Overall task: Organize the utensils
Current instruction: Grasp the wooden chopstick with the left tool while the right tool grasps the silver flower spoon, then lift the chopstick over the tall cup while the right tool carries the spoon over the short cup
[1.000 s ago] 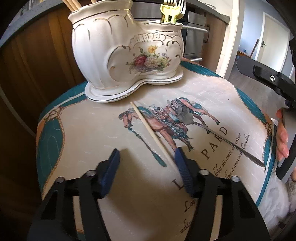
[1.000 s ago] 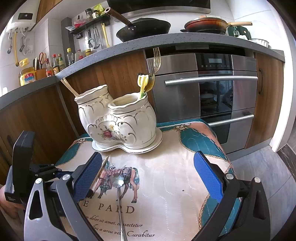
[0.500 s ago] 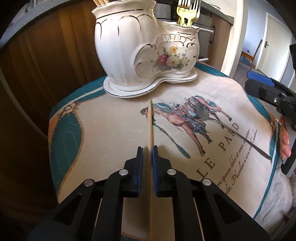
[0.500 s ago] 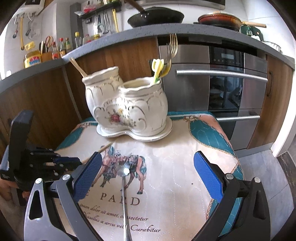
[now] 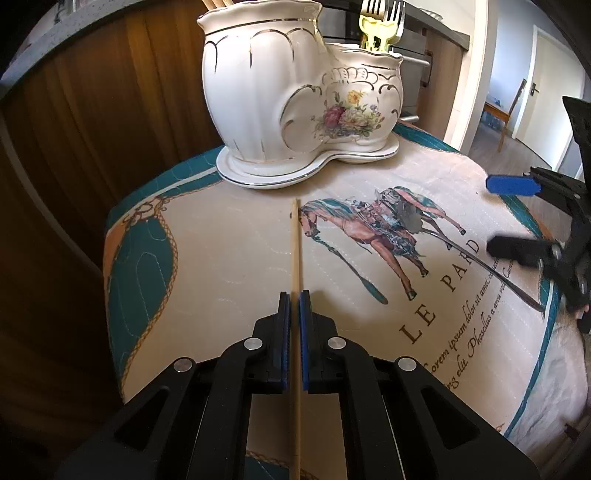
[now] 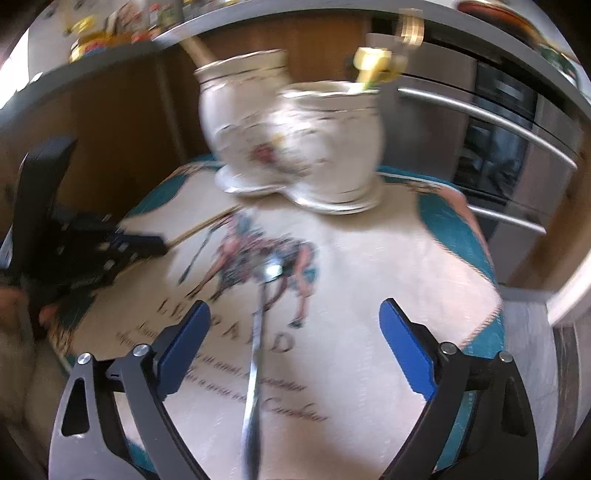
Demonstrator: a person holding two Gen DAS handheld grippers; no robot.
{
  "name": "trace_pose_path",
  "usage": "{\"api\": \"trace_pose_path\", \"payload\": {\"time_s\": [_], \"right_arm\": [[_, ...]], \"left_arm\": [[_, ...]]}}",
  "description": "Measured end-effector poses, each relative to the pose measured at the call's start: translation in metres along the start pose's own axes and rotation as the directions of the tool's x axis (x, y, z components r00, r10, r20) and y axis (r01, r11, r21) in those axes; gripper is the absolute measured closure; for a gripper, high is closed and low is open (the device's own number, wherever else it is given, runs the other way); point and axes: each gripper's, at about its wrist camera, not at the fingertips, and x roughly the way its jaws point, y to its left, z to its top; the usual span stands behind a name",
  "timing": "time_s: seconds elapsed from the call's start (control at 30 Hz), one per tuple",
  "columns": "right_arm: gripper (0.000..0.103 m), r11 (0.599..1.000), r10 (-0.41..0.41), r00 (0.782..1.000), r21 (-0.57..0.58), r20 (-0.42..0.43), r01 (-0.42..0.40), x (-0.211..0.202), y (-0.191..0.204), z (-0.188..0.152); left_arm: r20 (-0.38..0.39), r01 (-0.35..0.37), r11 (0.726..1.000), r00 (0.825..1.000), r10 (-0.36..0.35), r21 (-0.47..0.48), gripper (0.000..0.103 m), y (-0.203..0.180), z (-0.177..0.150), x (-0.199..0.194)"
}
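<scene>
Left wrist view, left tool (image 5: 294, 299) clamping chopstick (image 5: 295, 251) pointing toward ceramic holder (image 5: 295, 88), right tool (image 6: 291, 332) spread.

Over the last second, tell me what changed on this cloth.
The left gripper closed its fingers on the wooden chopstick, turning it to point at the ceramic holder. The right gripper, open, moved in over the spoon. Spoon, holder and forks stayed put.

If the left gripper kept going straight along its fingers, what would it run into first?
Most likely the white ceramic holder, at its taller compartment or base rim. The left gripper, shut on the chopstick, points straight at it; only bare cloth lies between, though depth is uncertain.
</scene>
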Motion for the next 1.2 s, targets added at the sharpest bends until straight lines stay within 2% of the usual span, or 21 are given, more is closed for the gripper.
{"api": "trace_pose_path", "payload": {"time_s": [0.13, 0.3, 0.43, 0.5, 0.6, 0.7, 0.8, 0.93, 1.1, 1.2], "right_arm": [[0.032, 0.996, 0.017, 0.998, -0.083, -0.059, -0.022, 0.003, 0.018, -0.006], [0.068, 0.994, -0.003, 0.994, -0.110, -0.106, -0.008, 0.011, 0.023, -0.014], [0.076, 0.997, 0.021, 0.994, -0.074, -0.104, -0.029, 0.015, 0.018, -0.011], [0.087, 0.998, 0.023, 0.995, -0.049, -0.098, -0.028, 0.018, 0.013, -0.009], [0.099, 0.999, 0.021, 0.996, -0.029, -0.088, -0.024, 0.021, 0.011, -0.007], [0.100, 0.997, -0.023, 0.997, -0.073, -0.075, 0.017, 0.022, 0.020, -0.008], [0.100, 0.998, -0.026, 0.998, -0.064, -0.058, 0.023, 0.021, 0.021, -0.007], [0.100, 1.000, -0.008, 0.999, -0.020, 0.035, 0.008, 0.005, 0.014, 0.000], [0.100, 0.999, 0.017, 0.984, 0.027, 0.176, -0.022, -0.018, 0.005, 0.006], [0.100, 0.998, 0.026, 0.967, 0.053, 0.255, -0.041, -0.033, 0.000, 0.009]], "left_arm": [[-0.006, 0.002, 1.000, 1.000, -0.002, 0.007, 0.095, 0.000, -0.002, -0.002], [-0.008, 0.003, 1.000, 1.000, -0.003, 0.018, 0.093, 0.000, -0.004, -0.004], [-0.007, 0.002, 1.000, 1.000, -0.001, 0.023, 0.093, -0.001, -0.004, -0.004], [-0.004, -0.004, 1.000, 1.000, 0.004, 0.025, 0.093, -0.001, -0.004, -0.004], [0.004, -0.009, 1.000, 1.000, 0.009, 0.025, 0.093, -0.002, -0.004, -0.003], [0.008, -0.019, 0.999, 1.000, 0.018, 0.027, 0.094, -0.003, -0.003, -0.002], [0.010, -0.014, 1.000, 1.000, 0.014, 0.025, 0.098, -0.003, -0.002, -0.002], [0.030, 0.017, 1.000, 0.999, -0.017, 0.004, 0.098, 0.001, -0.002, -0.006], [0.147, 0.072, 0.997, 0.986, -0.074, 0.019, 0.098, -0.003, 0.003, -0.030], [0.234, 0.097, 0.994, 0.967, -0.106, 0.047, 0.098, -0.008, 0.005, -0.049]]}}
